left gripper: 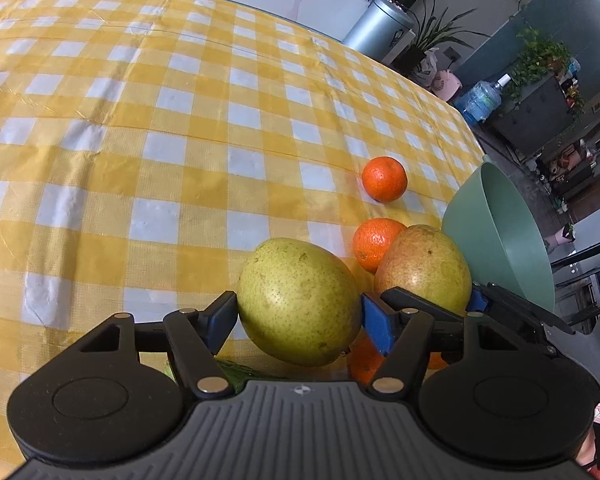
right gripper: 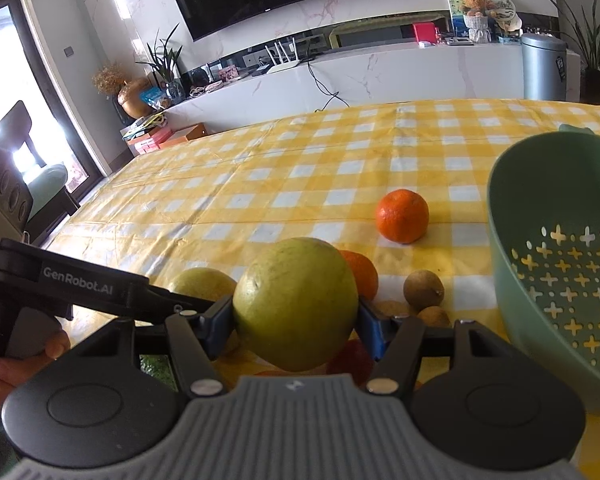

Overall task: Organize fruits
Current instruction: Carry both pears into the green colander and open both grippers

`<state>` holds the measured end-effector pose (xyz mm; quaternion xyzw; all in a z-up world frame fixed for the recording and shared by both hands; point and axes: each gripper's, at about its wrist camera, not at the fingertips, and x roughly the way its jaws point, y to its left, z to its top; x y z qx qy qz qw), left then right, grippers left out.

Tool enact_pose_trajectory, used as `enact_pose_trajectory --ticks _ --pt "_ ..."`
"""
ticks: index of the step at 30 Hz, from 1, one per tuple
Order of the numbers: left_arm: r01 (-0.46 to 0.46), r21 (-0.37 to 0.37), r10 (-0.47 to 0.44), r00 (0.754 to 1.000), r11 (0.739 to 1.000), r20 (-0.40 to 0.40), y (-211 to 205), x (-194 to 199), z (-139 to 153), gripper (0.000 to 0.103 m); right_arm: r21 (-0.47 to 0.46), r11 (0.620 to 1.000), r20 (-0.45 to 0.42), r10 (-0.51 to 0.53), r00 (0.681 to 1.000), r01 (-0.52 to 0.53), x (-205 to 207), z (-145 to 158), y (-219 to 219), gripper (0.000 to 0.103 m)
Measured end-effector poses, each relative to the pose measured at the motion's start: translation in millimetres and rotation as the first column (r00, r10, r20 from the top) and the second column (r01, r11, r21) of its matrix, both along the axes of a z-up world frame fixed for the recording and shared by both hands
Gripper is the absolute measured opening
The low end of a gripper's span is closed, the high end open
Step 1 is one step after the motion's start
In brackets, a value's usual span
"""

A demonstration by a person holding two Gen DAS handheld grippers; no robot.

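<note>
My left gripper (left gripper: 298,318) is shut on a green-yellow pear (left gripper: 298,300), held just above the checked tablecloth (left gripper: 140,120). My right gripper (right gripper: 296,322) is shut on a second, reddish-green pear (right gripper: 296,302), which also shows in the left wrist view (left gripper: 424,266). The left gripper's arm (right gripper: 100,286) shows in the right wrist view, with its pear (right gripper: 202,282) behind it. Two oranges (left gripper: 384,179) (left gripper: 374,242) lie on the cloth beyond the pears. A green colander (right gripper: 560,264) stands at the right, tilted toward me.
Small brown fruits (right gripper: 424,288) lie beside the colander, and a red fruit (right gripper: 350,360) sits under my right gripper. The table's far edge (right gripper: 380,106) faces a white counter. The table's right edge (left gripper: 460,120) drops to the floor.
</note>
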<state>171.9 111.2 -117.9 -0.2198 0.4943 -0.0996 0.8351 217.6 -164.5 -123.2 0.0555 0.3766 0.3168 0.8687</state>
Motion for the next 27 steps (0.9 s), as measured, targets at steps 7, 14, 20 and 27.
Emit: enact_pose_trajectory --ticks 7,14,20,27 --pt "-0.051 0.017 0.051 0.999 0.999 -0.005 -7 -2 1 0.076 -0.004 1.0 0.038 -0.016 0.999 0.017 -6 6 -5 0.061" --pt "-0.086 0.169 0.08 0.996 0.982 0.042 -35 -12 10 0.076 0.022 0.998 0.054 -0.067 0.996 0.066 -11 13 -23 0.061" --pt "-0.125 0.197 0.105 0.988 0.972 0.112 -51 -26 32 0.076 0.04 0.994 0.094 -0.104 0.99 0.101 -19 23 -36 0.061" --pt "-0.138 0.215 0.09 0.971 0.967 0.221 -77 -40 75 0.076 0.057 0.985 0.157 -0.167 0.973 0.16 -33 50 -65 0.061"
